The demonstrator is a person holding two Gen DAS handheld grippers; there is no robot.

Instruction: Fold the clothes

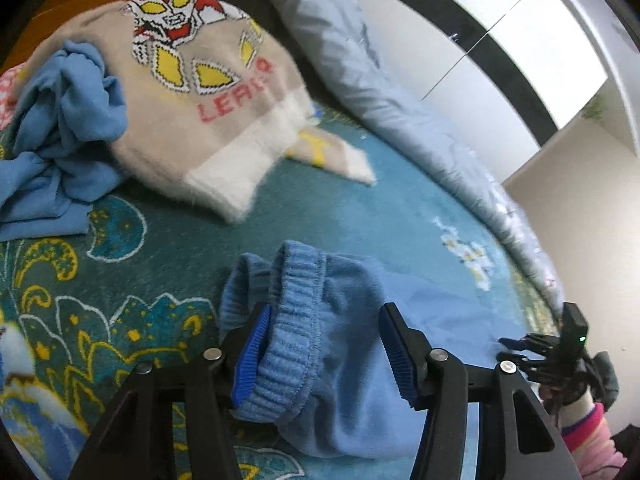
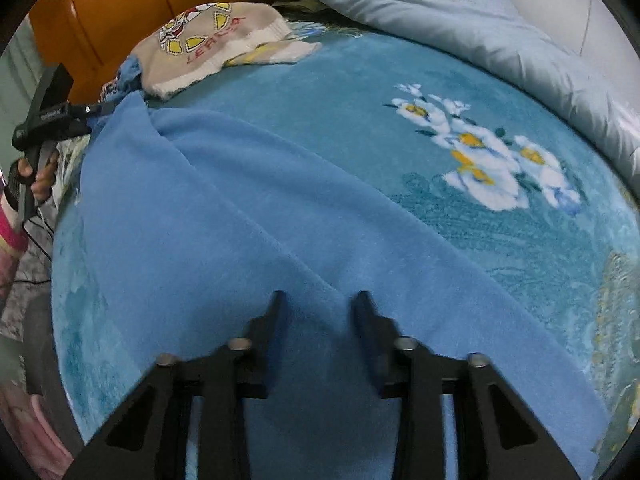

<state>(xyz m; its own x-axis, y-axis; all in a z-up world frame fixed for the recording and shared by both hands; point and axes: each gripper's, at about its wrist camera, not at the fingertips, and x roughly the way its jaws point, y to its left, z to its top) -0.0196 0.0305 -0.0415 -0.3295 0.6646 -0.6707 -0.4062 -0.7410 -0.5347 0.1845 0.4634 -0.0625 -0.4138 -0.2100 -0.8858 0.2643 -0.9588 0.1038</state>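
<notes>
A light blue fleece garment (image 2: 240, 220) lies spread along the teal floral blanket (image 2: 360, 88). In the left wrist view its ribbed band (image 1: 296, 320) stands bunched between the blue pads of my left gripper (image 1: 320, 332). The jaws are about half apart; the band rests against the left pad and the right pad stands off it. In the right wrist view my right gripper (image 2: 318, 300) hovers over the garment's other end. Its fingers show a gap, with a ridge of the blue cloth running in between them. The left gripper (image 2: 96, 110) shows at the garment's far corner.
A beige knit sweater (image 1: 192, 92) with a cartoon figure and a crumpled blue garment (image 1: 60, 120) lie at the head of the bed, by the orange headboard (image 2: 112, 12). A pale blue quilt (image 2: 440, 12) is heaped along the far side. A hand in a pink sleeve (image 1: 588, 428) holds the right gripper.
</notes>
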